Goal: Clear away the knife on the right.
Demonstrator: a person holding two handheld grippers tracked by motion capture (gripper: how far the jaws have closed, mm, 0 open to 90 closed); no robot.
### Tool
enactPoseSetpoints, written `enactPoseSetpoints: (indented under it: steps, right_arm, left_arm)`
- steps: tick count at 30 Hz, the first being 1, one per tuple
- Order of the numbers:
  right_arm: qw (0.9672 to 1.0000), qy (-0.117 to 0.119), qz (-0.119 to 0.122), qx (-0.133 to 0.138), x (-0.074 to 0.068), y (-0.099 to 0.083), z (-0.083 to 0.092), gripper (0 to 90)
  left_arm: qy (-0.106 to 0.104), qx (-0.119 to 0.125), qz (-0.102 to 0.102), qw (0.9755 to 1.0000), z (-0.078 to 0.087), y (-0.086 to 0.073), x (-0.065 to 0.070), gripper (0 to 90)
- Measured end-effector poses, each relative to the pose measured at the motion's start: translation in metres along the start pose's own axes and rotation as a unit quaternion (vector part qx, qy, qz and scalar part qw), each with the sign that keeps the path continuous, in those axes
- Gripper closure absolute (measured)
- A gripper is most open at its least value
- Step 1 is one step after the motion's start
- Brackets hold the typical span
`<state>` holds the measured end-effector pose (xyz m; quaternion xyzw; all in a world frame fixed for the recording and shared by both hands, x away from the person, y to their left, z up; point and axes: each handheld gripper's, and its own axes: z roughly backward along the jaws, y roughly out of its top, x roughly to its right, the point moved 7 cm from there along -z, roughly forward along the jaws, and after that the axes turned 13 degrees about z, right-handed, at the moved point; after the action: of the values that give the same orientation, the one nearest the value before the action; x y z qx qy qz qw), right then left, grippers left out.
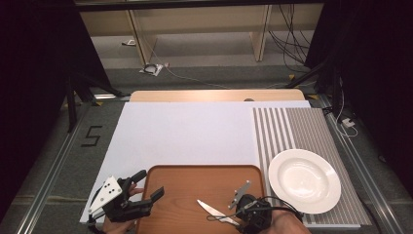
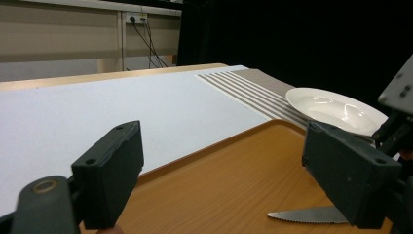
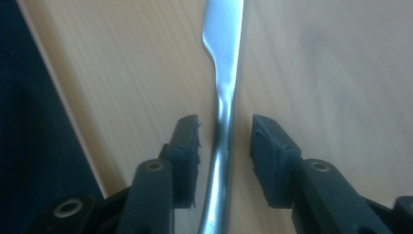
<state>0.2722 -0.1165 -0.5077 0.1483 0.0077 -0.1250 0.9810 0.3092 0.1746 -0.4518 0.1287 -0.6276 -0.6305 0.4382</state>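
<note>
A metal table knife (image 1: pixel 214 211) lies on a brown wooden tray (image 1: pixel 195 178) at the table's near edge, blade pointing to the far left. My right gripper (image 1: pixel 234 218) stands over the knife's handle. In the right gripper view the handle (image 3: pixel 225 97) runs between the two pads of my right gripper (image 3: pixel 225 131), with a gap on each side, so the jaws are open around it. My left gripper (image 1: pixel 150 184) hovers open over the tray's left rim with nothing between its fingers. The left gripper view has the blade tip (image 2: pixel 307 214) on the tray (image 2: pixel 234 180).
A white plate (image 1: pixel 304 180) rests on a grey striped placemat (image 1: pixel 292 126) right of the tray. A white mat (image 1: pixel 185 131) covers the table beyond the tray. Cables and shelf legs stand on the floor past the far edge.
</note>
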Motion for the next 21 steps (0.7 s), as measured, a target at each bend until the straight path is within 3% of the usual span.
enactPoseSetpoints:
  steps: [1, 2, 3, 5, 6, 7, 8, 9, 15, 21]
  right_arm:
    - [1.0000, 0.000, 0.000, 0.000, 0.000, 0.000, 0.000, 62.2]
    - [0.9991, -0.016, 0.016, 0.037, 0.000, 0.006, 0.005, 63.7]
    - [0.9991, -0.016, 0.016, 0.037, 0.000, 0.006, 0.005, 63.7]
    - [0.9959, -0.035, 0.038, 0.075, -0.004, 0.014, 0.008, 73.2]
    - [0.9959, -0.035, 0.038, 0.075, -0.004, 0.014, 0.008, 73.2]
    - [0.9947, -0.040, 0.056, 0.076, -0.008, 0.015, 0.006, 81.3]
    - [0.9947, -0.040, 0.056, 0.076, -0.008, 0.015, 0.006, 81.3]
    - [0.9940, -0.045, 0.063, 0.077, -0.010, 0.016, 0.003, 86.7]
    - [0.9927, -0.048, 0.075, 0.081, -0.011, 0.017, -0.004, 89.9]
    - [0.9930, -0.044, 0.093, 0.057, -0.013, 0.013, -0.015, 90.0]
  left_arm:
    - [0.000, 0.000, 0.000, 1.0000, 0.000, 0.000, 0.000, 15.2]
    - [0.000, 0.000, 0.001, 1.0000, 0.000, 0.000, 0.000, 15.2]
    - [0.000, -0.001, 0.000, 1.0000, 0.000, 0.000, 0.000, 15.2]
    - [0.000, 0.000, 0.001, 1.0000, 0.000, 0.000, 0.000, 15.2]
    - [0.000, 0.000, 0.001, 1.0000, 0.000, 0.000, 0.000, 15.2]
    - [0.000, 0.001, 0.001, 1.0000, 0.000, 0.000, 0.000, 15.2]
    - [0.000, 0.001, 0.001, 1.0000, 0.000, 0.000, 0.000, 15.2]
    - [0.000, 0.001, 0.000, 1.0000, 0.001, 0.000, 0.000, 15.2]
    - [0.000, 0.001, 0.000, 1.0000, 0.000, 0.000, 0.000, 15.3]
    - [0.000, 0.000, 0.000, 1.0000, 0.000, 0.000, 0.000, 15.2]
